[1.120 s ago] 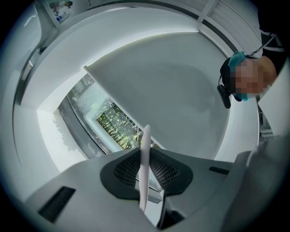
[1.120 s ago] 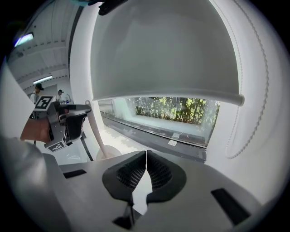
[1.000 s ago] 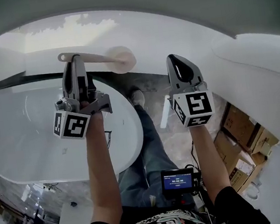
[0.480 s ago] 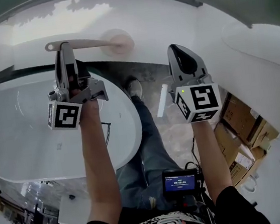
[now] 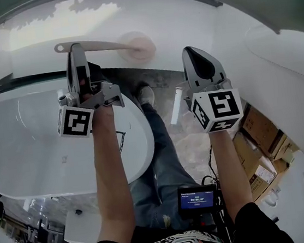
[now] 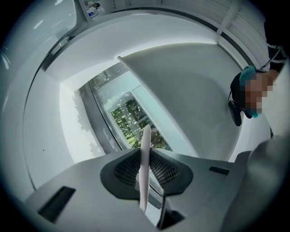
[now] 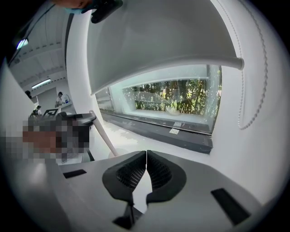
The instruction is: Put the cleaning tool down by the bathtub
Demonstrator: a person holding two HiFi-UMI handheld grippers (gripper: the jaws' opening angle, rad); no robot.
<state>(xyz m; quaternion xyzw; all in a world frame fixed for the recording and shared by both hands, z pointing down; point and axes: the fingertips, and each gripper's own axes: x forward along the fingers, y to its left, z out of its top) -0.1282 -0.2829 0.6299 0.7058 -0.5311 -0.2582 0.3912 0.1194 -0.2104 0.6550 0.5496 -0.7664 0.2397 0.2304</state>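
Against a second ago, both grippers sit lower and the cleaning tool [image 5: 107, 44] lies more level. Tool: pale long handle, round flat head. Its handle is pinched edge-on in the left hand-held gripper [image 5: 75, 49], in the air beyond the bathtub [image 5: 143, 141] rim, against the white wall. Left forearm straight ahead, gripper level. Right hand-held gripper [image 7: 146, 168] tilts down, jaws closed together, empty.

Smooth glossy white bathtub [image 5: 33, 138], cleaning tool [image 5: 98, 44] in pale matt plastic, left gripper [image 6: 145, 156] shelled in matt grey plastic, its jaws lined with dark finely ridged pads [image 6: 166, 171], mottled grey stone-look floor [image 5: 165, 86], blue denim jeans [image 5: 164, 163], plain brown cardboard boxes [image 5: 255, 139]
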